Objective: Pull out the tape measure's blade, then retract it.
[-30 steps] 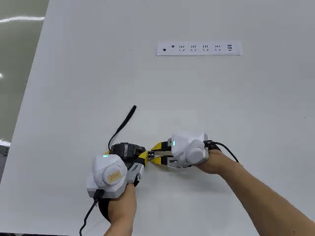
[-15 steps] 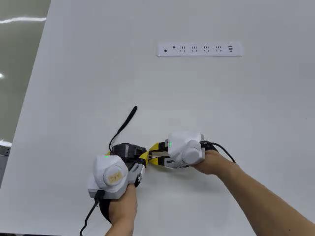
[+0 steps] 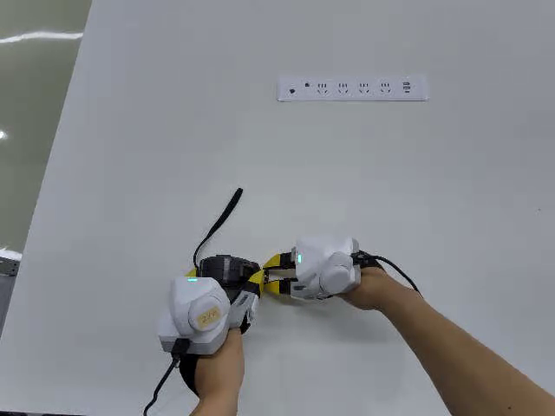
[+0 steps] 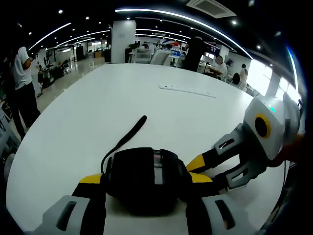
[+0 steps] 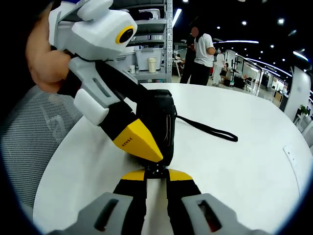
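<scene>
White table point(image 3: 390, 191), with a power strip point(image 3: 352, 88) lying well off at the far side. The black tape measure point(image 3: 227, 265) sits on the table near the front edge, and its strap point(image 3: 221, 221) trails away toward the strip.

Left gripper point(image 4: 145, 187): jaws clamped on either side of the tape measure's case point(image 4: 142, 169), yellow tips pressed to its flanks. The case rests on the table.

Right gripper point(image 5: 156, 174): pointed at the near end of the case, jaws drawn almost together. A small dark piece is pinched between the yellow tips, touching the case. It appears to be the blade's hook point(image 5: 156, 169), though it is too small to confirm. No length of blade is visible between tips and case.

In the head view the right gripper point(image 3: 276, 274) meets the case from the right, and the two grippers are just beside each other.
</scene>
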Action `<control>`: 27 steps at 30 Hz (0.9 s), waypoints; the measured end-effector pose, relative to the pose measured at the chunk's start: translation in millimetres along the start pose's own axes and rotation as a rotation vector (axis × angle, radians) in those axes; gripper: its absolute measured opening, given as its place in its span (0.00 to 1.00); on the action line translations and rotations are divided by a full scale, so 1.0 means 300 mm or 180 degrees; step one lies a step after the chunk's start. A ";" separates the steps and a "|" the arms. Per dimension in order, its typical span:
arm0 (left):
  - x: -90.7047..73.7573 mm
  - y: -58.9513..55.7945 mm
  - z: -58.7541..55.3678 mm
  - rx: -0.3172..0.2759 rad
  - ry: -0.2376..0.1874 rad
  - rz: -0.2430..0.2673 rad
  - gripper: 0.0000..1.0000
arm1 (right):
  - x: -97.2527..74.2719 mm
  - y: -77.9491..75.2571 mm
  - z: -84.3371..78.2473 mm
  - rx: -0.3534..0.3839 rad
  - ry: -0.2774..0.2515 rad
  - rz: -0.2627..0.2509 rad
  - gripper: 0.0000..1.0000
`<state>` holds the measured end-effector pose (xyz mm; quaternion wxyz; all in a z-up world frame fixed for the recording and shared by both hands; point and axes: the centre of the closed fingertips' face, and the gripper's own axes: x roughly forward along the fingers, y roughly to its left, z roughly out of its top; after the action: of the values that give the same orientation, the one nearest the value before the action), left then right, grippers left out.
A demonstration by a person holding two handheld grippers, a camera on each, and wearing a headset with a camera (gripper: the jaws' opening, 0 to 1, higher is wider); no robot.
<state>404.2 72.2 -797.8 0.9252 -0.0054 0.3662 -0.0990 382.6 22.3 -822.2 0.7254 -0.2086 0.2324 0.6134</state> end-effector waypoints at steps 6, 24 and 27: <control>0.001 0.000 0.002 0.0004 0.0017 -0.0006 0.64 | 0.001 -0.001 0.001 0.0046 -0.0007 -0.0040 0.14; -0.004 -0.006 -0.002 0.0136 0.0044 -0.0087 0.63 | -0.036 -0.007 -0.016 0.0150 0.0020 -0.0184 0.31; -0.010 -0.011 -0.004 0.0208 0.0050 -0.0138 0.64 | -0.052 -0.010 -0.013 0.0207 -0.0006 -0.0240 0.36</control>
<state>400.7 69.5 -796.4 0.9196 0.0176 0.3699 -0.1310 383.0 7.3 -816.0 0.7546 -0.1928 0.2435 0.5780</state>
